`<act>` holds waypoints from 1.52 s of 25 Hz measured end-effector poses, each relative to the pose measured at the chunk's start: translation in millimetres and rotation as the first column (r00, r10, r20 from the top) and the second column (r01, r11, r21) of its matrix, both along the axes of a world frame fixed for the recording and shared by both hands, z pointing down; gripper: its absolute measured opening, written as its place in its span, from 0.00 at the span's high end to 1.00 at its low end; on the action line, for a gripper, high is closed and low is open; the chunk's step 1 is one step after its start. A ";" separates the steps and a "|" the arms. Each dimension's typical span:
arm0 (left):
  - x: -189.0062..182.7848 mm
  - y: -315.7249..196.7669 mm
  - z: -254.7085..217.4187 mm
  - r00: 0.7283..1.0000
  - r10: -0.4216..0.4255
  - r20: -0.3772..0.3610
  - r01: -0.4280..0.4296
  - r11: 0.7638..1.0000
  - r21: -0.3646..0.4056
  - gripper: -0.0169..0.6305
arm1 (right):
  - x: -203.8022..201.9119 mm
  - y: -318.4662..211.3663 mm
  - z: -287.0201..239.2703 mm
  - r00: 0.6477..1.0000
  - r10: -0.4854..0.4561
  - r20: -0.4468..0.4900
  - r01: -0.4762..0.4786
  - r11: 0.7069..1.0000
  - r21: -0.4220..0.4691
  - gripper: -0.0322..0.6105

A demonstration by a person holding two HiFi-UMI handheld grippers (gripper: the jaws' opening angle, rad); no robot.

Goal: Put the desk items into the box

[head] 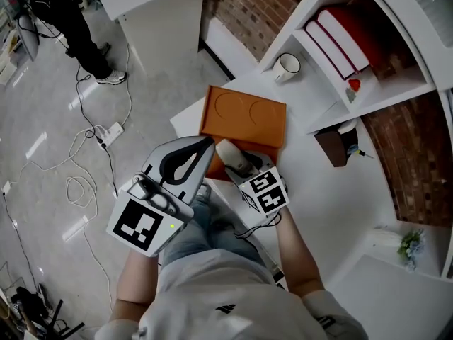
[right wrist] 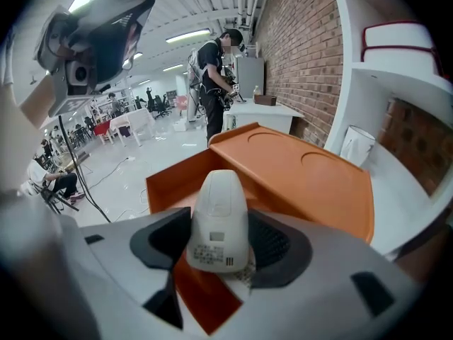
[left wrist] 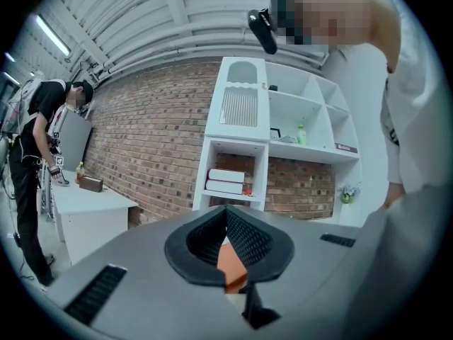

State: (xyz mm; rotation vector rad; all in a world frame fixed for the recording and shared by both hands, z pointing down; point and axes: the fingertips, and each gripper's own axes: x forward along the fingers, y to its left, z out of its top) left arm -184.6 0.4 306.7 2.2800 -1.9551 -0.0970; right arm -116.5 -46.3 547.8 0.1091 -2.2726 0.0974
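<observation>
White mouse (right wrist: 219,211) over orange box (right wrist: 311,183)
Your right claw (right wrist: 223,250) grips it; your left claw (left wrist: 226,214), at 9 o'clock, is closed, empty.

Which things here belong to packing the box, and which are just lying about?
In the job:
- orange box, lid open
- white mouse-shaped item, clamped in the right gripper over the box
- left gripper, shut, holding nothing

Lying about:
- white mug (possibly a later pick)
- red and white books
- brown holder
- small plant
- power strip on the floor
</observation>
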 end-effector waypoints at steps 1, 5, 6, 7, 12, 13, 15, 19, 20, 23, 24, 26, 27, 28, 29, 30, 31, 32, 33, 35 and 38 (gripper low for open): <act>-0.2 -0.2 0.2 1.000 0.000 0.000 0.000 1.000 -0.001 0.95 | 0.1 0.2 1.3 1.000 0.001 -0.002 -0.001 1.000 -0.004 0.55; -0.6 -1.8 -0.6 1.000 0.001 0.002 -0.001 1.000 -0.001 0.95 | -1.0 0.0 1.9 1.000 0.005 0.003 -0.005 1.000 -0.017 0.55; -0.6 -2.4 -1.1 1.000 0.001 0.002 -0.001 1.000 -0.001 0.95 | -1.3 -0.2 1.3 1.000 0.005 0.004 -0.005 1.000 -0.019 0.55; -0.6 -3.1 -1.6 1.000 0.002 0.002 -0.002 1.000 0.000 0.95 | -1.4 -0.4 0.7 1.000 0.005 0.006 -0.005 1.000 -0.021 0.55; 0.2 -6.2 -2.6 1.000 0.010 0.003 -0.010 1.000 -0.002 0.95 | -3.7 -0.9 -4.7 0.999 0.018 0.034 -0.017 0.999 -0.028 0.55; 0.6 -7.1 -2.8 1.000 0.011 0.003 -0.011 1.000 -0.001 0.95 | -4.2 -1.3 -6.5 0.999 0.020 0.039 -0.019 0.999 -0.026 0.55; 2.1 -9.3 -3.5 1.000 0.018 0.004 -0.018 1.000 0.000 0.95 | -5.0 -3.1 -12.2 0.998 0.028 0.055 -0.027 0.999 -0.020 0.55; 9.1 -15.0 -6.4 0.999 0.040 0.006 -0.040 0.999 0.006 0.95 | -3.9 -8.7 -31.8 0.992 0.057 0.113 -0.055 0.998 -0.022 0.56; 11.6 -16.9 -7.3 0.999 0.048 0.007 -0.049 0.999 0.008 0.95 | -2.8 -11.4 -38.2 0.989 0.071 0.133 -0.069 0.997 -0.017 0.60; 19.8 -23.4 -10.5 0.997 0.078 0.014 -0.078 0.997 0.016 0.95 | 1.9 -22.5 -59.3 0.971 0.129 0.201 -0.131 0.991 -0.002 0.78; 22.7 -25.5 -11.6 0.996 0.087 0.015 -0.088 0.996 0.018 0.95 | 3.6 -25.7 -65.9 0.963 0.150 0.223 -0.152 0.988 -0.009 0.81; 28.6 -29.5 -13.9 0.994 0.105 0.017 -0.106 0.994 0.022 0.95 | 7.5 -29.9 -77.9 0.947 0.185 0.261 -0.182 0.983 -0.037 0.85; 31.7 -31.6 -15.2 0.993 0.115 0.018 -0.116 0.993 0.025 0.95 | 9.8 -31.8 -83.6 0.940 0.200 0.277 -0.195 0.980 -0.048 0.86; 35.1 -33.7 -16.5 0.992 0.126 0.020 -0.126 0.992 0.027 0.95 | 12.4 -33.8 -89.4 0.932 0.214 0.292 -0.207 0.977 -0.054 0.88; 38.6 -35.9 -17.6 0.990 0.137 0.023 -0.137 0.990 0.029 0.95 | 15.2 -35.9 -95.1 0.924 0.227 0.307 -0.220 0.974 -0.057 0.89; 42.3 -38.2 -18.6 0.989 0.148 0.025 -0.149 0.988 0.030 0.95 | 18.1 -38.2 -101.0 0.916 0.240 0.322 -0.234 0.971 -0.058 0.90; 46.3 -40.5 -19.5 0.987 0.159 0.026 -0.160 0.987 0.031 0.95 | 21.3 -40.5 -107.1 0.906 0.253 0.339 -0.248 0.967 -0.059 0.91; 50.4 -42.8 -20.3 0.985 0.170 0.027 -0.171 0.985 0.032 0.95 | 24.6 -42.8 -113.3 0.895 0.267 0.358 -0.263 0.963 -0.062 0.92; 54.6 -45.1 -21.2 0.983 0.182 0.027 -0.183 0.983 0.033 0.95 | 28.2 -45.0 -119.6 0.882 0.283 0.377 -0.278 0.958 -0.067 0.93; 63.6 -49.6 -23.2 0.977 0.209 0.030 -0.210 0.977 0.039 0.95 | 35.7 -48.5 -132.3 0.855 0.312 0.414 -0.307 0.948 -0.080 0.93; 76.8 -56.7 -25.6 0.968 0.248 0.031 -0.249 0.967 0.044 0.95 | 46.2 -51.9 -151.9 0.818 0.339 0.465 -0.338 0.937 -0.089 0.94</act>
